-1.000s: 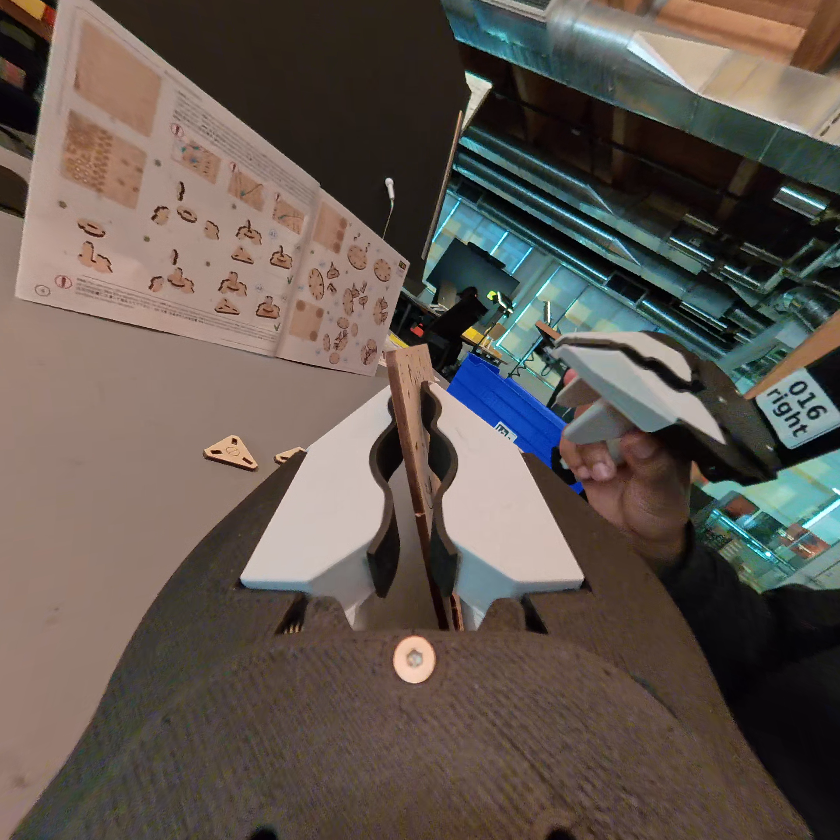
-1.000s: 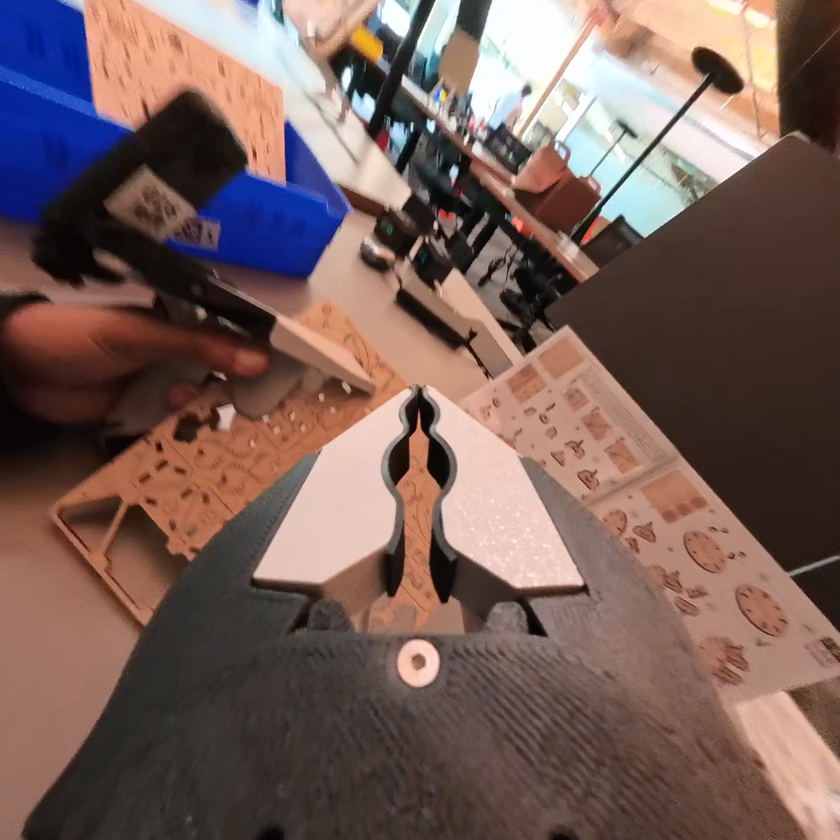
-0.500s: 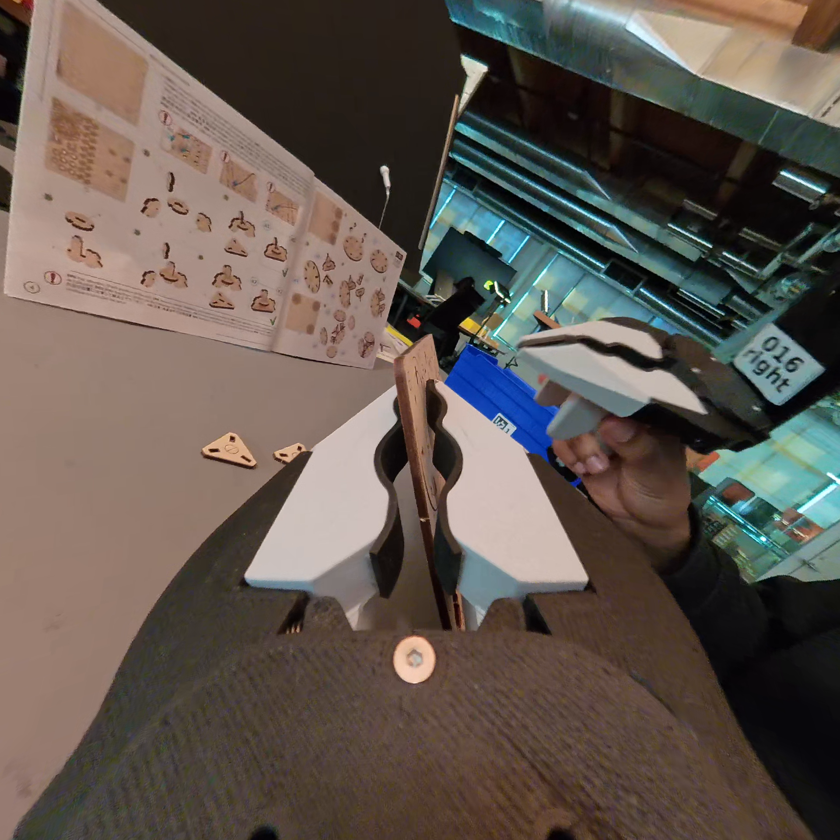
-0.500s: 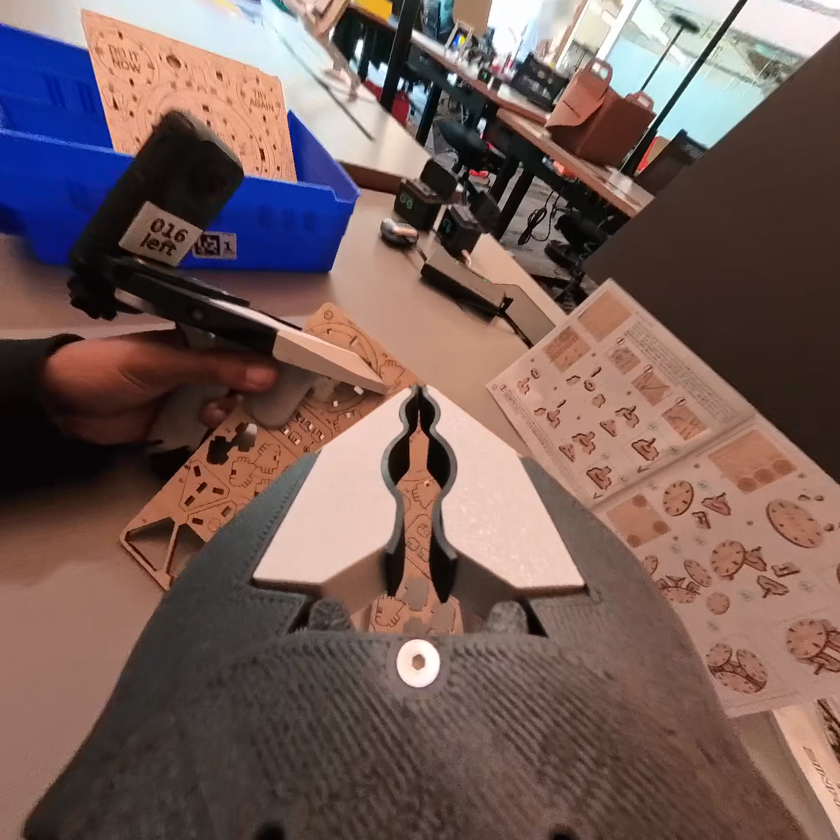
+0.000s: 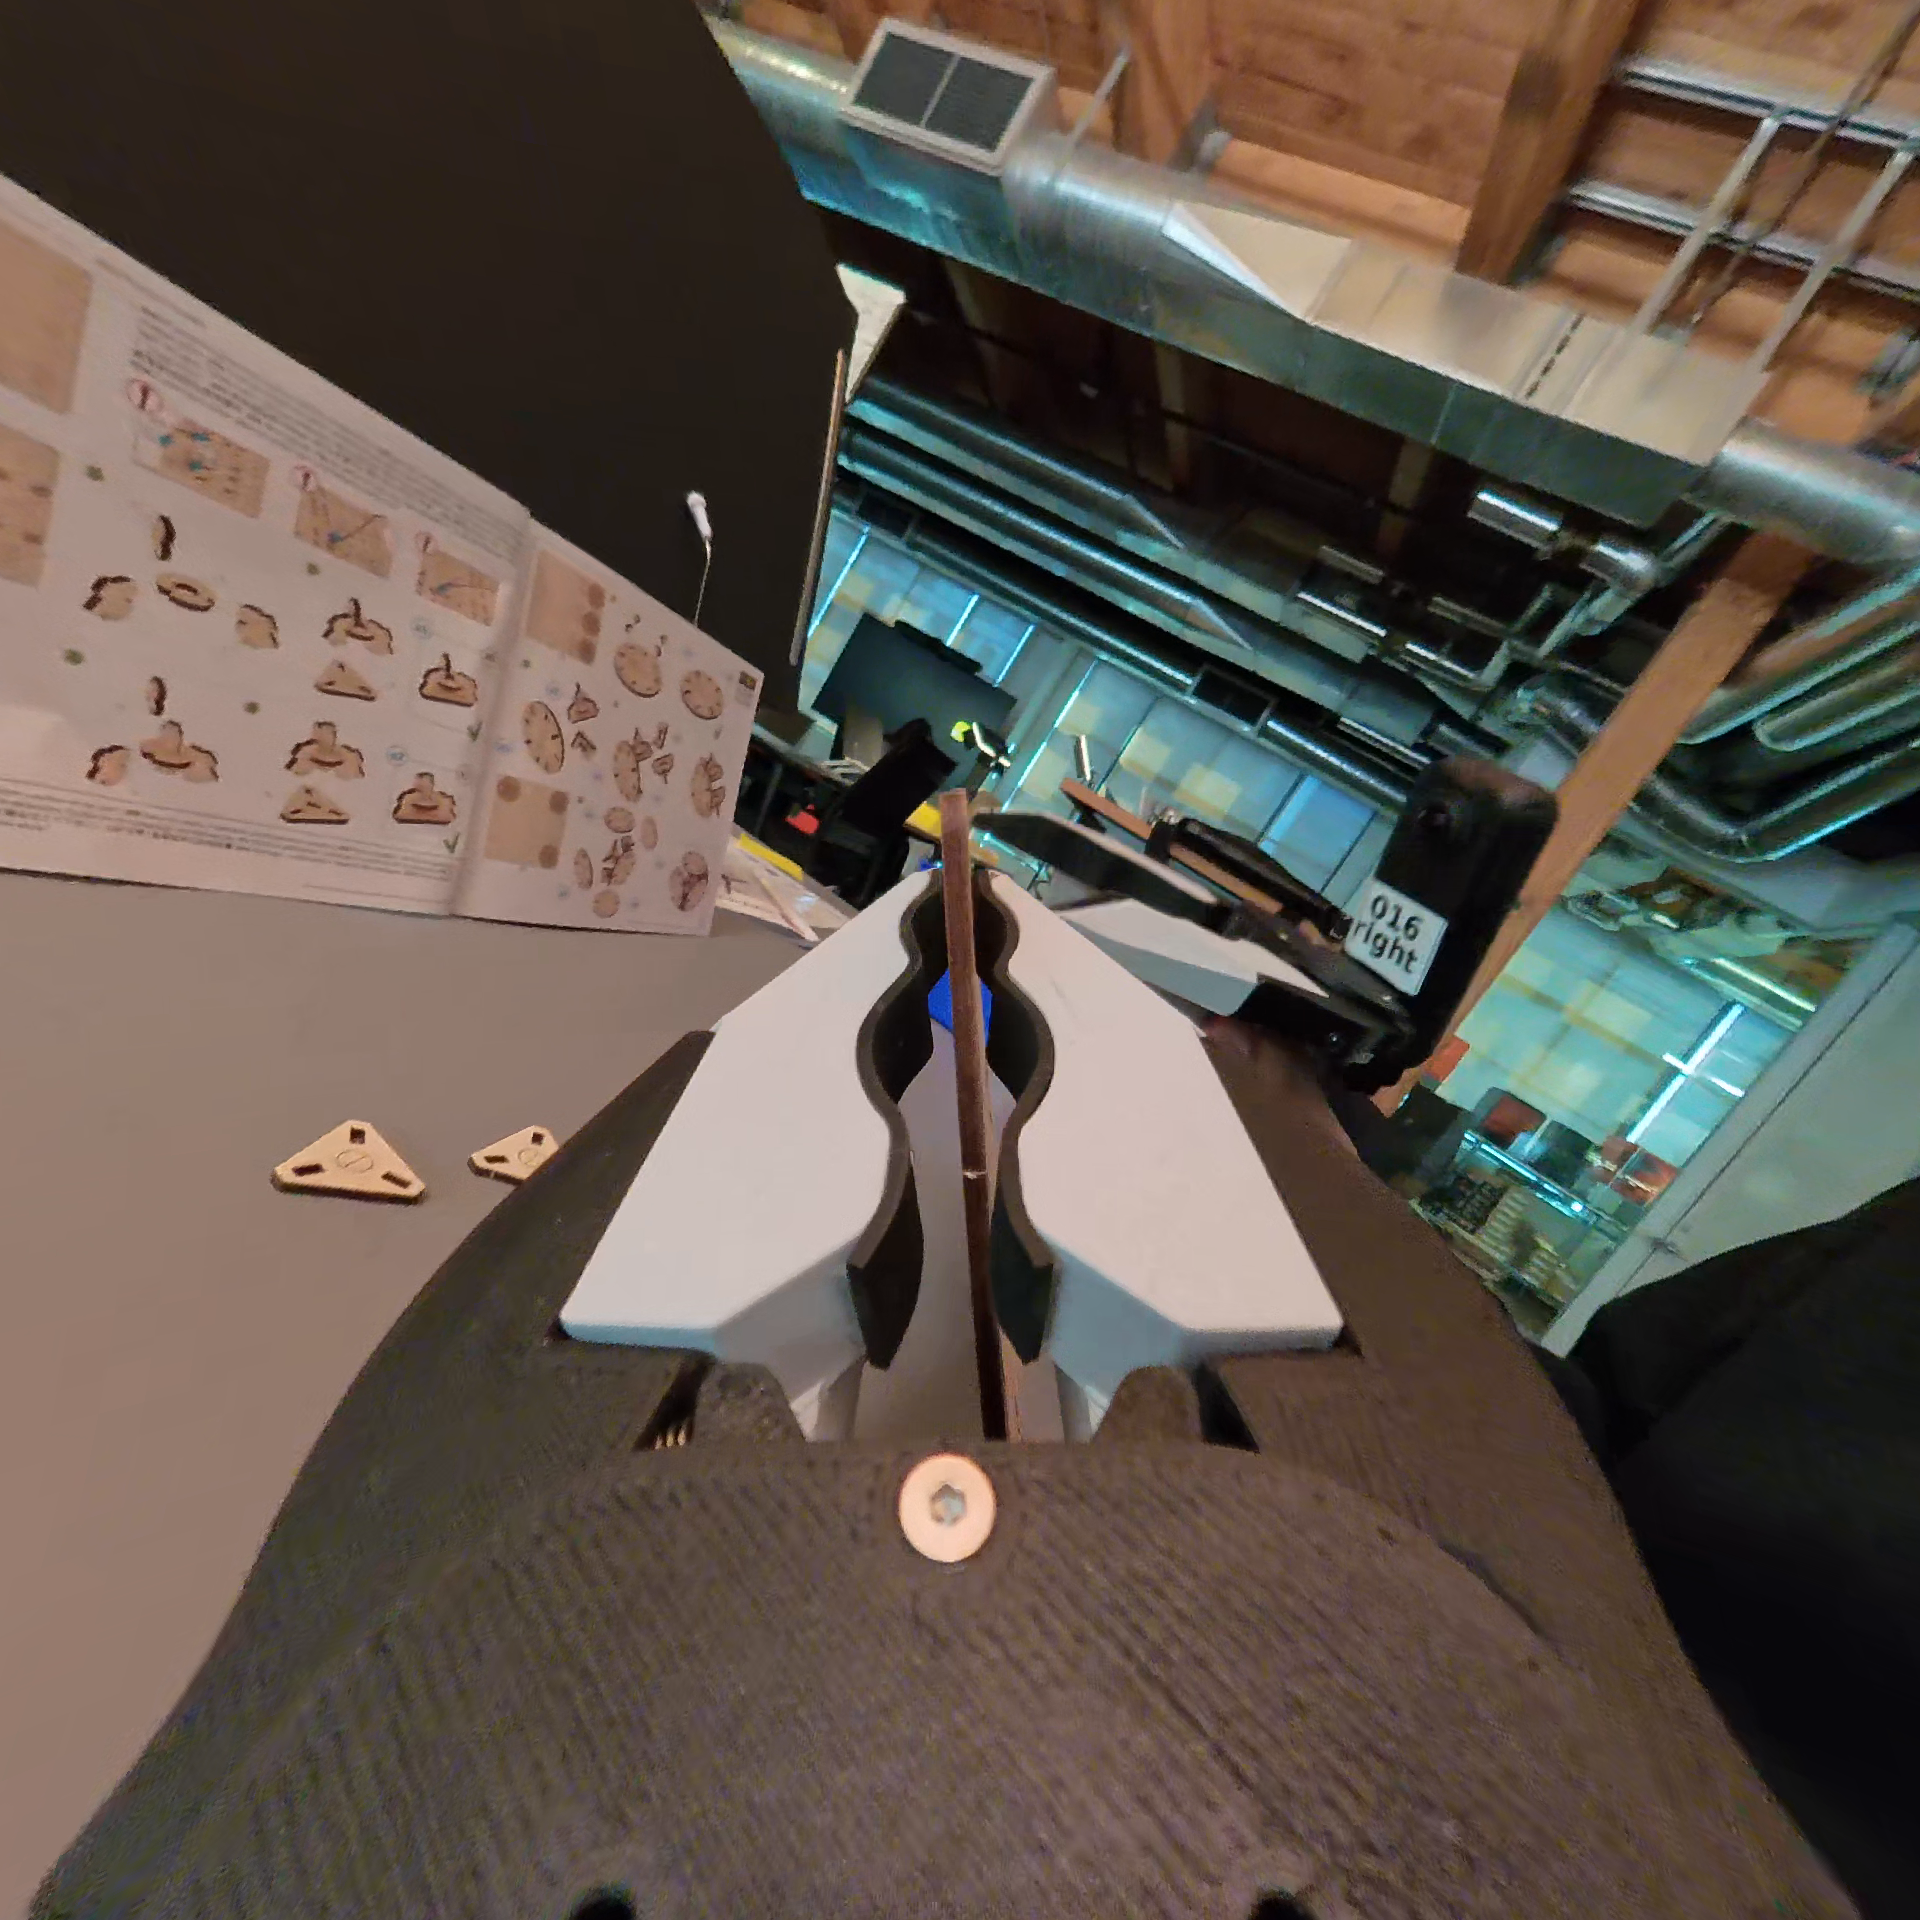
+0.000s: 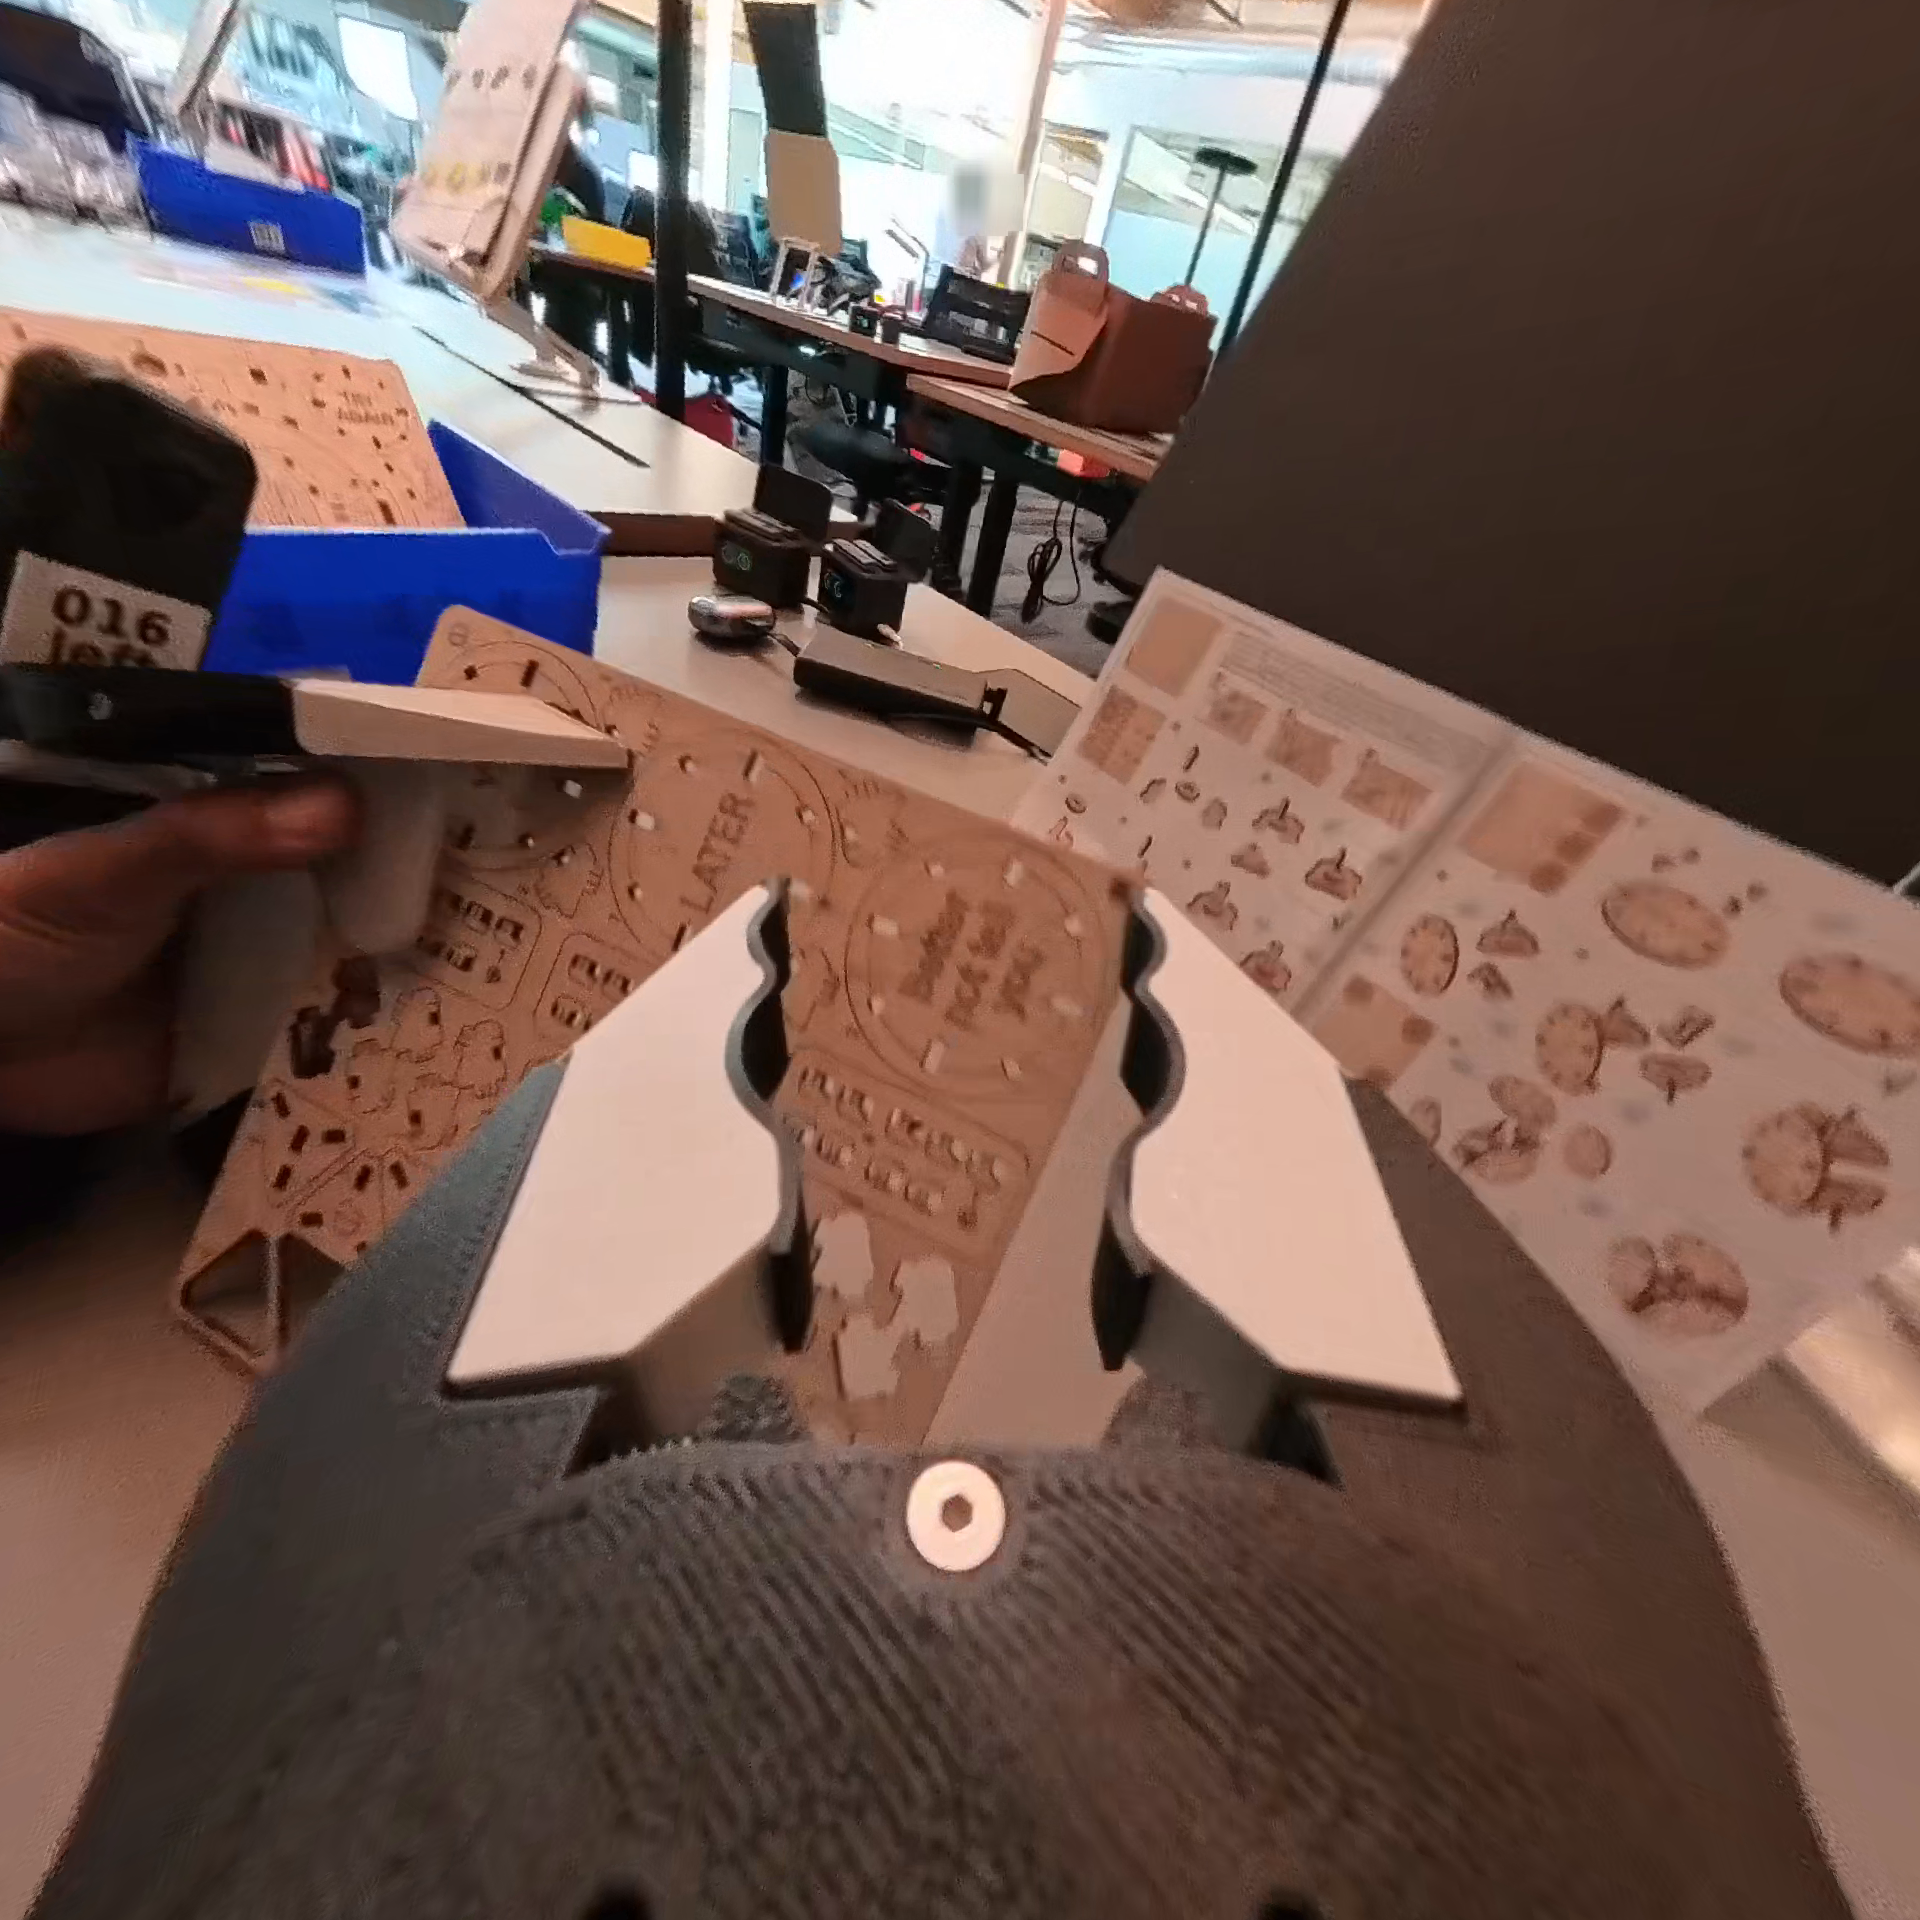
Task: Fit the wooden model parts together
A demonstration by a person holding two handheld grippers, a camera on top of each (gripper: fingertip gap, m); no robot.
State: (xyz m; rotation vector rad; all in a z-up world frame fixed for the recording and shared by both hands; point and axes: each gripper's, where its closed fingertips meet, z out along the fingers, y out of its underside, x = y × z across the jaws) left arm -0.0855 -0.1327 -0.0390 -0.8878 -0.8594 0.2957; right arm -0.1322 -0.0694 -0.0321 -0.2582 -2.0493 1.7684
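Note:
My left gripper (image 5: 961, 894) is shut on a thin laser-cut wooden sheet (image 5: 971, 1091), which shows edge-on and upright between its pads. In the right wrist view the left gripper (image 6: 613, 748) clamps the sheet (image 6: 727, 883) at its upper left edge and holds it tilted up off the table. My right gripper (image 6: 956, 904) is open wide. The sheet's right corner shows between its fingers, and neither pad presses on it. In the left wrist view the right gripper (image 5: 1039, 868) sits just right of the sheet, with its fingers apart.
An open instruction booklet (image 6: 1507, 935) leans on a black panel (image 6: 1610, 416). It also shows in the left wrist view (image 5: 364, 675). Two small wooden triangles (image 5: 348, 1164) lie on the grey table (image 5: 208, 1351). A blue bin (image 6: 416, 592) and black devices (image 6: 894, 675) stand farther back.
My right gripper has opened from shut and moved up to the sheet's right corner. My left gripper still holds the sheet and has raised it more upright.

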